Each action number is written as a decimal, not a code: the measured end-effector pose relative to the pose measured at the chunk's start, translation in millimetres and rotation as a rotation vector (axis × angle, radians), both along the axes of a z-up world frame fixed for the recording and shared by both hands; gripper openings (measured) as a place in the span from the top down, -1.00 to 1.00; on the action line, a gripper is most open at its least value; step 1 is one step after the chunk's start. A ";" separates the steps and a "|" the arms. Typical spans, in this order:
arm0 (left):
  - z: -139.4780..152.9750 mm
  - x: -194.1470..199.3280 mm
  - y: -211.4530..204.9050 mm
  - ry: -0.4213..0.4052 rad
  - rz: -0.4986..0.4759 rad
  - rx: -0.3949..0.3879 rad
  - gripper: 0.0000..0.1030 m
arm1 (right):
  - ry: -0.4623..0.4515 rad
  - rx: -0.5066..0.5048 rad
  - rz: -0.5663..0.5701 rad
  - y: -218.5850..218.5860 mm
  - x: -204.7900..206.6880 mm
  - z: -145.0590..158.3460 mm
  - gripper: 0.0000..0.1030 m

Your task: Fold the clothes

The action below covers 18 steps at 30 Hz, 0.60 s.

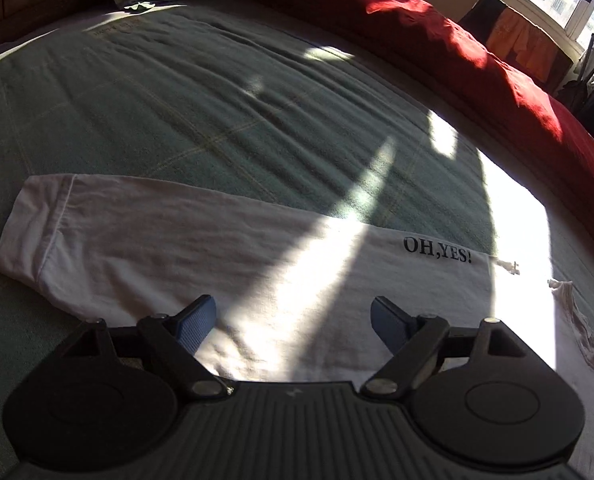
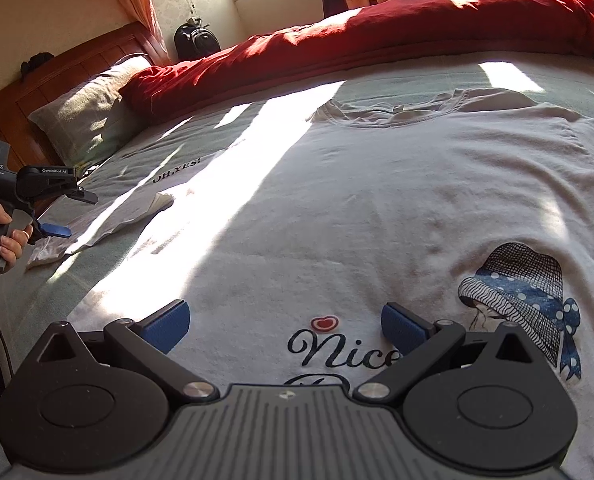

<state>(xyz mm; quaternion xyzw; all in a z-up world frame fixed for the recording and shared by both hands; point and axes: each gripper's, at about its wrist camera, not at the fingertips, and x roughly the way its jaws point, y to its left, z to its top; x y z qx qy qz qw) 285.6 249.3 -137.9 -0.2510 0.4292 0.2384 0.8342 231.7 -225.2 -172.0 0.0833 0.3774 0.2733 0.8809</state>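
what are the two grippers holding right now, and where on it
Nothing. The left gripper and right gripper both hang open above the white t-shirt, with no fabric pinched between their fingers.

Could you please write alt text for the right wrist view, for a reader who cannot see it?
A white T-shirt, printed with "Nice" and a hatted figure, lies flat on a green bedsheet, under the open, empty right hand-held gripper. At far left a hand holds the left hand-held gripper near its sleeve; a red duvet lies behind.
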 end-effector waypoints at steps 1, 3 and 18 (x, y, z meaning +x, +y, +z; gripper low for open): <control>-5.0 -1.2 4.3 0.018 0.011 -0.002 -0.64 | -0.004 -0.006 0.002 0.8 -0.3 -0.1 -1.00; -11.9 -9.7 6.0 0.031 0.014 0.006 -0.64 | -0.009 -0.016 0.006 2.0 -0.7 -0.3 -1.00; -6.1 -18.1 36.4 0.077 0.073 0.101 -0.65 | -0.004 -0.010 0.006 -0.9 -1.7 0.0 -1.00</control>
